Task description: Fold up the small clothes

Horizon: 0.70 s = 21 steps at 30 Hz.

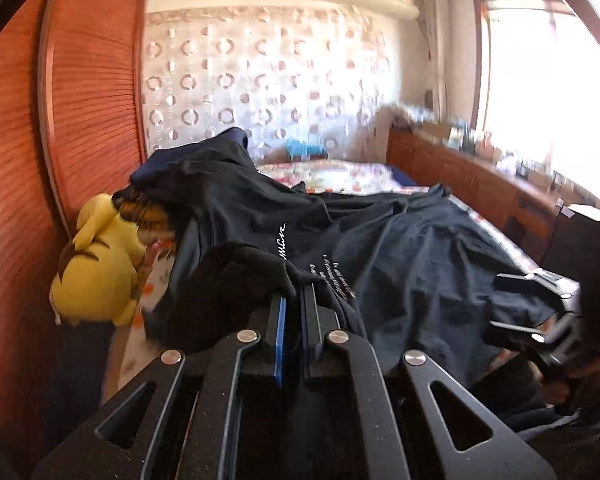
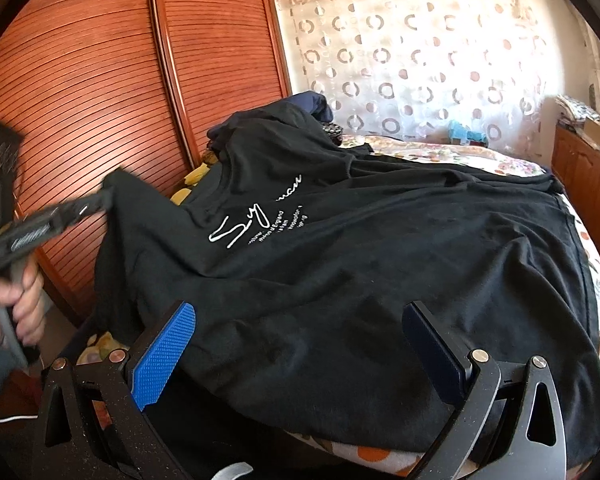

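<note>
While sunlight pours through a bright window (image 1: 540,92) on the right side of the room, a bed (image 2: 432,152) with a floral cover fills the space between reddish slatted wardrobe doors (image 2: 100,100) and a low wooden cabinet (image 1: 460,176). A sheer curtain with ring patterns (image 2: 412,64) hangs behind the bed's head. A black T-shirt (image 2: 360,280) lies spread face up over the bed, its white script lettering (image 2: 252,216) showing. Its long axis runs across the bed, collar end toward the wardrobe, hem toward the cabinet side. A yellow plush toy (image 1: 100,268) sits against the wardrobe, partly under the shirt. The left gripper (image 1: 296,300) has its blue-padded fingers clenched on a bunched fold of the shirt's sleeve edge, lifting it. The right gripper (image 2: 300,344) hangs over the shirt's near edge with its fingers spread wide, grasping nothing.
</note>
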Tool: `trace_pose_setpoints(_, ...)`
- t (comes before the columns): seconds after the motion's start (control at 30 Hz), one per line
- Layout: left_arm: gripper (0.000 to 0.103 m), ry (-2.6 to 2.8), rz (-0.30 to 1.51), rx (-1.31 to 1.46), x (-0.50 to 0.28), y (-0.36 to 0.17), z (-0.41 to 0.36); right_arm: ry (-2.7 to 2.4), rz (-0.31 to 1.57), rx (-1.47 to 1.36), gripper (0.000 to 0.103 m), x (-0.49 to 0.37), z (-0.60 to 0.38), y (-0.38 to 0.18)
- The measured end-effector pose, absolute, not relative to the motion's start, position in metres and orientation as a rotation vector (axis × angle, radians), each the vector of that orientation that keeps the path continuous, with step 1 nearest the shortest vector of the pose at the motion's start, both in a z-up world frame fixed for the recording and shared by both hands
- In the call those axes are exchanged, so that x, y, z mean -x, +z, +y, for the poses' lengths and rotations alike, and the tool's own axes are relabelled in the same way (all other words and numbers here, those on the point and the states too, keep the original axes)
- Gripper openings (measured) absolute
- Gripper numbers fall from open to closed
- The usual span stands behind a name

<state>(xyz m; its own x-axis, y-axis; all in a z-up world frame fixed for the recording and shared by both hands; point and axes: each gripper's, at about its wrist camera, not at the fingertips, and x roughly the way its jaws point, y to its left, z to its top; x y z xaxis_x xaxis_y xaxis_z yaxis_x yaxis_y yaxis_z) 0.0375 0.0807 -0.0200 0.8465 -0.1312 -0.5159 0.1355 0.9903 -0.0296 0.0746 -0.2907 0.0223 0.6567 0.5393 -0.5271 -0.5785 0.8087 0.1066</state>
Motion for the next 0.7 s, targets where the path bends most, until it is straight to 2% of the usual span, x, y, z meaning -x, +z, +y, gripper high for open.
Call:
trace_pose_setpoints(0.13,0.007,-0.152,0.595,-0.037,-0.071,-0.025,0.077,0.679,0.594,0.092,0.102,-0.087,-0.281,0.022)
trace_pose_setpoints(0.27,0.008,-0.153,0.668,0.021,-0.09,-0.028,0.087,0.752,0.635,0.096,0.092,-0.096,-0.269,0.019)
trace_pose_setpoints(0.3,0.016,-0.158,0.675,0.033,-0.091,-0.027,0.089,0.768,0.64,0.099,0.09,-0.098,-0.266,0.019)
trace_pose_setpoints(0.33,0.034,-0.164,0.669,0.046,-0.088,-0.023,0.093,0.785,0.642,0.103,0.083,-0.099,-0.262,0.019)
trace_pose_setpoints(0.4,0.057,-0.166,0.636,0.051,-0.079,-0.014,0.098,0.826,0.647,0.107,0.072,-0.102,-0.255,0.018)
trace_pose_setpoints(0.43,0.064,-0.166,0.625,0.047,-0.075,-0.009,0.101,0.841,0.648,0.112,0.065,-0.103,-0.251,0.018)
trace_pose_setpoints(0.5,0.067,-0.158,0.613,0.042,-0.065,-0.002,0.108,0.882,0.651,0.116,0.056,-0.105,-0.242,0.017)
trace_pose_setpoints(0.57,0.067,-0.129,0.607,0.043,-0.058,0.002,0.118,0.924,0.659,0.116,0.042,-0.107,-0.235,0.014)
trace_pose_setpoints(0.7,0.068,-0.086,0.621,0.049,-0.047,-0.008,0.134,1.028,0.691,0.147,0.039,-0.108,-0.211,0.006)
